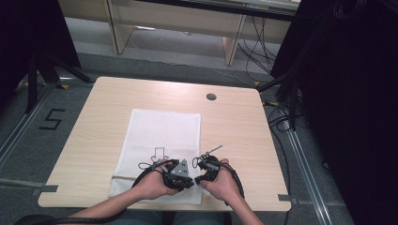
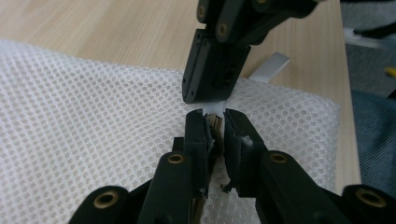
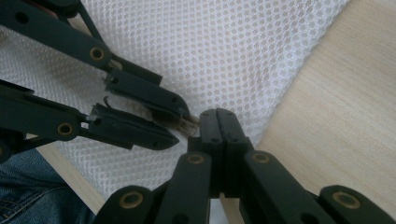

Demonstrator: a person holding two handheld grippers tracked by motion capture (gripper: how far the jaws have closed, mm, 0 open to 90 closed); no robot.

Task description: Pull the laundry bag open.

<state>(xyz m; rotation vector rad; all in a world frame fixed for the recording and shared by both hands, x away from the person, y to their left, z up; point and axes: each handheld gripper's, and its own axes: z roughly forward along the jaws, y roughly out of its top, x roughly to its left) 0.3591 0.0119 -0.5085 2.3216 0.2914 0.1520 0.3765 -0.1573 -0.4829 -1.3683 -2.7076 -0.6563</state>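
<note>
I am working at the near edge of the wooden table (image 1: 94,140), with both hands low over the white mesh bag (image 1: 162,136) that is lying flat in front of me, its long side running away from me. A black arrow outline (image 1: 159,153) is showing on the bag just ahead of my hands.

My left gripper (image 1: 184,180) is sitting over the bag's near right part, and in the left gripper view (image 2: 215,126) its jaws are standing only narrowly apart, with a small pale strip with a brownish edge (image 2: 215,119) between their tips; I cannot tell whether they are actually pinching it. The mesh (image 2: 93,130) is lying directly beneath.

My right gripper (image 1: 202,174) is meeting the left one tip to tip near the bag's right edge. In the right gripper view (image 3: 217,126) its jaws are pressed together, and in the left gripper view they are clamping the white top of that same small strip. The bag's edge (image 3: 280,102) is running diagonally beside them, with bare wood beyond.
</note>
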